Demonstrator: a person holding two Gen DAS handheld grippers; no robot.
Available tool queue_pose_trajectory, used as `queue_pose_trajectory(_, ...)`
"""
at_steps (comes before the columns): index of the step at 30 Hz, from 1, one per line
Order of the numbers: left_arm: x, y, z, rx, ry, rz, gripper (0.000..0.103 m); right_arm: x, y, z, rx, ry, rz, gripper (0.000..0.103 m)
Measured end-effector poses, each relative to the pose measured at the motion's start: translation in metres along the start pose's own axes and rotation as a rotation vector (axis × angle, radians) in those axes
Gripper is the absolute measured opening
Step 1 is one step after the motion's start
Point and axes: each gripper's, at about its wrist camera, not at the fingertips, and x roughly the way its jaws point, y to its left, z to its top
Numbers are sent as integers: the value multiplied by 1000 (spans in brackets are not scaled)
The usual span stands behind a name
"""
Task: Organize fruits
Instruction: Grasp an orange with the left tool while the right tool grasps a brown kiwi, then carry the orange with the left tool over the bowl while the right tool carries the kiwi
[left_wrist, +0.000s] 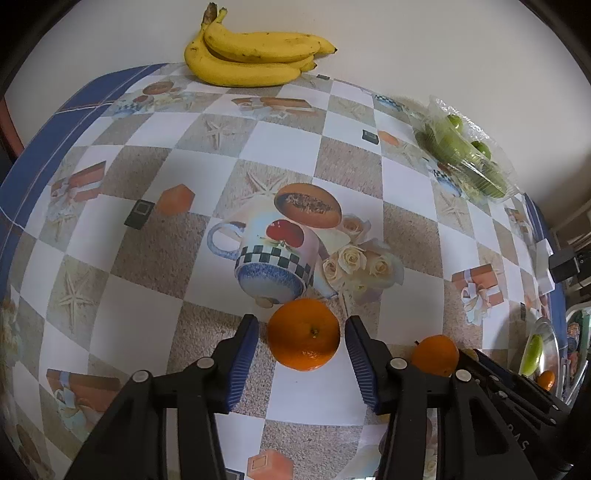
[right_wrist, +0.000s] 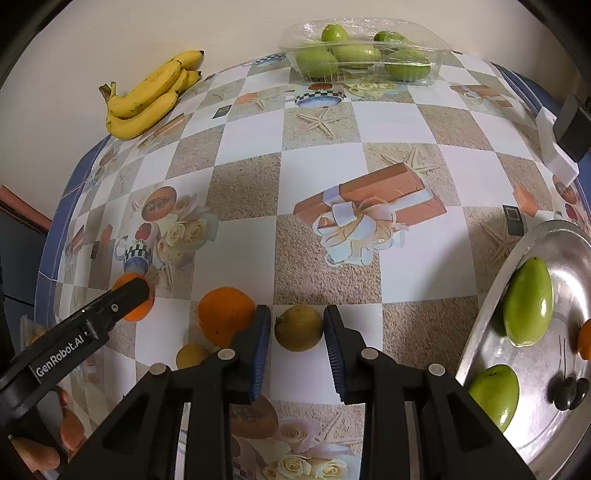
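My left gripper (left_wrist: 302, 334) is open, its blue pads on either side of an orange (left_wrist: 303, 334) on the table, with small gaps. A second orange (left_wrist: 435, 354) lies to its right. My right gripper (right_wrist: 298, 328) is open around a yellow-brown lemon (right_wrist: 298, 328), pads close to it. The second orange (right_wrist: 225, 314) sits just left of the right gripper's left finger, with another small lemon (right_wrist: 192, 355) below it. The left gripper (right_wrist: 129, 295) shows from the side over its orange (right_wrist: 138, 312). A metal tray (right_wrist: 487, 332) at right holds two green mangoes (right_wrist: 528, 306), an orange and dark cherries.
A bunch of bananas (left_wrist: 247, 55) lies at the table's far edge by the wall. A clear plastic box of green fruit (right_wrist: 365, 51) stands at the far right. A white-and-black object (right_wrist: 561, 140) sits at the right table edge.
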Motion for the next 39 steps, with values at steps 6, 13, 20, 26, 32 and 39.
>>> queue_pose_trajectory(6,0,-1,-1,3,4,-1,43,-3,-2,-1,14,0,7,27)
queue_pose_trajectory(13,-9,2,-2,-12,4,1,42,-17,-3,-4,27,-15,12,27)
queue_pose_trajectory(20,-29,0,-5,-14,-8,25,42,-33,-6,-12,38,-19,6,27)
queue_pose_trajectory(26,-44,-5,-13,-11,-19,33,42,-52,-9,-20,44,-39,3,27)
queue_pose_trajectory(32,-55,-6,-25,-13,-17,33,42,-67,-14,-33,49,-52,0,27)
queue_pose_trajectory(39,-75,-6,-35,-22,-44,45,42,-84,-17,-49,53,-69,5,27)
